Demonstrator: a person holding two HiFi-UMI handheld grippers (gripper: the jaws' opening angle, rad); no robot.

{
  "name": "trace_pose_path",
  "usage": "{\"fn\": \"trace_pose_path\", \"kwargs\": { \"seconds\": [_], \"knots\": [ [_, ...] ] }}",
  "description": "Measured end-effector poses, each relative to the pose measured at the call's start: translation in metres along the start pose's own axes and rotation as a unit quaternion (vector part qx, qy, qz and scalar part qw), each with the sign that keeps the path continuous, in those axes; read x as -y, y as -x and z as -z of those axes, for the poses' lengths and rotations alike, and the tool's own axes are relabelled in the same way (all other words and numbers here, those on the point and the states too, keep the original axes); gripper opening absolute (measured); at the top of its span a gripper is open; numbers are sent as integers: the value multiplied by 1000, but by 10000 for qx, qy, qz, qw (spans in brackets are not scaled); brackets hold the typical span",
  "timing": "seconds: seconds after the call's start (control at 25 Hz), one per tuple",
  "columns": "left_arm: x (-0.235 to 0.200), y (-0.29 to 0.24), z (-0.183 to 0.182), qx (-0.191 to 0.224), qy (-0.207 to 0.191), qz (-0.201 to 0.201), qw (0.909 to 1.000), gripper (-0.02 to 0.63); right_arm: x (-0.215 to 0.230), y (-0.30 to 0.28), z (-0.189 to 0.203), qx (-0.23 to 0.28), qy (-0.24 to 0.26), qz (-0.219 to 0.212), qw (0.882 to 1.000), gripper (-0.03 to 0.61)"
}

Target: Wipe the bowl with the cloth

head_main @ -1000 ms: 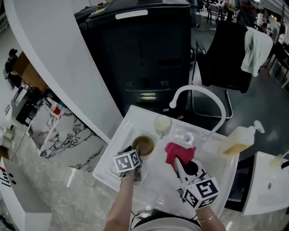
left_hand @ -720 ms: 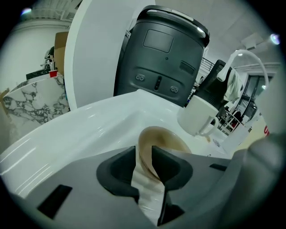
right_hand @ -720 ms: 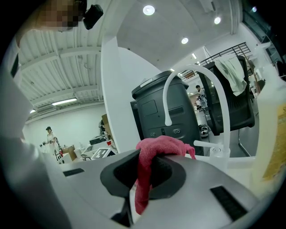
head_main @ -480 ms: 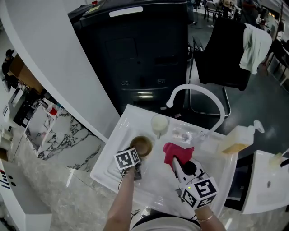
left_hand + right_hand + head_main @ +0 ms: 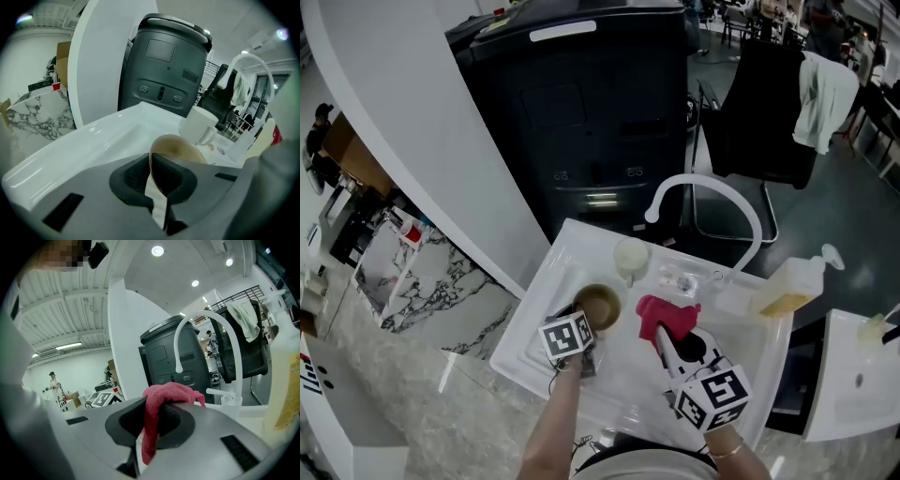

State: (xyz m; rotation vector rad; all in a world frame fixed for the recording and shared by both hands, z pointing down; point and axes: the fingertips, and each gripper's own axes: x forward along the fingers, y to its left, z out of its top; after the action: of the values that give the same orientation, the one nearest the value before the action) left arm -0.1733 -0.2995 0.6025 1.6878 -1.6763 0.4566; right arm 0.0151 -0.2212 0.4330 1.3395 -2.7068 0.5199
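Note:
A brown bowl [image 5: 598, 302] sits in the white sink [image 5: 542, 314], left of the middle. My left gripper [image 5: 583, 321] is at the bowl's near edge. In the left gripper view its pads are pressed together on the thin rim of the bowl [image 5: 180, 147], so the left gripper [image 5: 157, 187] is shut on it. A red cloth [image 5: 666, 315] hangs bunched over the tips of my right gripper [image 5: 662, 339], to the right of the bowl and apart from it. The right gripper view shows the cloth [image 5: 161, 397] pinched between the shut jaws of the right gripper [image 5: 150, 427].
A white mug [image 5: 636, 258] stands just beyond the bowl at the back of the sink. A white arched faucet [image 5: 712, 187] rises at the back right, with a soap bottle [image 5: 792, 289] beside it. Behind the sink stands a tall black bin [image 5: 600, 112].
The left gripper has stayed at the bowl's near rim, shifting only slightly. The right gripper has kept the cloth and hardly moved.

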Motion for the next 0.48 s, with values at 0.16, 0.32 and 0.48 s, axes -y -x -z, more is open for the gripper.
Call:
{"fn": "trace_pose_path", "kwargs": {
  "seconds": [0.16,0.32,0.48],
  "knots": [
    [11,28,-9,271,-217,93,9994,32,-13,5,-3,57,55,-85,9999,35],
    [22,61,-14,510,-280,235,9980,32,-30,12,-6,129,116,-222,9996,35],
    [30,97,-22,760,-346,344,9959,32,-51,18,-9,178,196,-418,9988,35]
  ]
}}
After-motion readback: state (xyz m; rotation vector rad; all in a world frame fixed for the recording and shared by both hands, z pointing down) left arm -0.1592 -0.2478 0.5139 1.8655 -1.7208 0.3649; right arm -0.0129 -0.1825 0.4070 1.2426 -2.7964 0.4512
